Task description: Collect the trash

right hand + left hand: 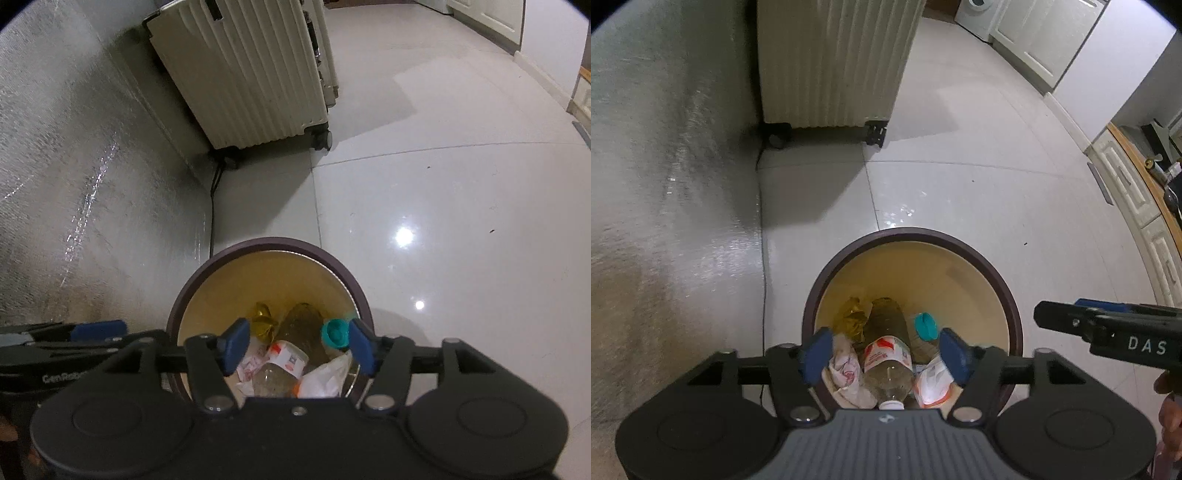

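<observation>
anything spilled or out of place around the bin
Nothing stands out. The bottle, wrappers and teal cap all lie inside the bin; the floor around it shows only glare and tiny specks.

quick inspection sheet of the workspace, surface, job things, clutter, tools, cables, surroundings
surface: glossy pale floor tiles, a few dark specks
job's things: round bin, dark rim, cream inside, holding a plastic bottle with a white cap and red-white label, crumpled wrappers, a gold foil scrap and a teal cap
clutter: nothing seen on the floor beyond the bin
grippers: left tool and right tool both open over the bin, nothing between the pads
cables: one black cable along the wall base
surroundings: ribbed cream suitcase on wheels, silvery wall, white cabinets
</observation>
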The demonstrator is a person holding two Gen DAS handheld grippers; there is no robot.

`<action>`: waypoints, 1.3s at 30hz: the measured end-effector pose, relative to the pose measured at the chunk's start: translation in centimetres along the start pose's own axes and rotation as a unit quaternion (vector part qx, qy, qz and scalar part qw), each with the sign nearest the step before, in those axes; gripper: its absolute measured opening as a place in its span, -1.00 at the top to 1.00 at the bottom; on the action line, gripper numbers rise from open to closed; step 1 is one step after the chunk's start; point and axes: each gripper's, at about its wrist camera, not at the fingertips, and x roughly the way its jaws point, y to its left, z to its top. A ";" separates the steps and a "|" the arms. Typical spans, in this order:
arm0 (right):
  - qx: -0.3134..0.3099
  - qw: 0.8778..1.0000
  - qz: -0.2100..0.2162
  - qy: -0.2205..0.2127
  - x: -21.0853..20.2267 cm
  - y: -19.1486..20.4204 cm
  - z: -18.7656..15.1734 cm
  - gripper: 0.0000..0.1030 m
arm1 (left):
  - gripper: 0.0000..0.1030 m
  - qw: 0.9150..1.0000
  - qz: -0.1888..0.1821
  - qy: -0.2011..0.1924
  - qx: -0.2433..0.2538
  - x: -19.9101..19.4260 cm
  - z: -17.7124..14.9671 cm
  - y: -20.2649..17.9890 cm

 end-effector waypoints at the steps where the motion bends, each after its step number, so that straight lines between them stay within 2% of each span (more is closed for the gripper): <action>1: -0.002 1.000 -0.001 -0.002 -0.4 0.2 0.0 -0.28 | -0.48 1.000 0.002 -0.001 0.000 -0.4 -0.1 0.0; 5: -0.005 1.000 -0.004 -0.012 -2.0 0.6 0.1 -0.55 | -0.66 1.000 0.008 -0.006 -0.003 -2.2 -0.4 0.0; 7: -0.006 1.000 -0.005 -0.015 -3.1 0.8 0.0 -0.63 | -0.82 1.000 0.012 -0.009 -0.003 -3.2 -0.4 -0.1; 12: -0.011 0.999 -0.021 -0.029 -6.3 1.4 -0.3 -0.90 | -1.00 1.000 0.020 -0.023 -0.003 -6.4 -0.6 -0.5; 14: -0.010 0.999 -0.027 -0.036 -7.7 1.5 -0.4 -1.00 | -1.00 0.999 0.026 -0.029 -0.003 -7.8 -0.8 -0.7; 28: 0.001 0.995 -0.055 -0.088 -19.6 2.5 -1.7 -1.00 | -1.00 0.996 0.052 -0.072 0.012 -18.8 -2.7 -2.9; 39: -0.008 0.991 -0.052 -0.122 -27.4 4.8 -2.5 -1.00 | -1.00 0.992 0.039 -0.122 0.015 -27.8 -3.6 -5.0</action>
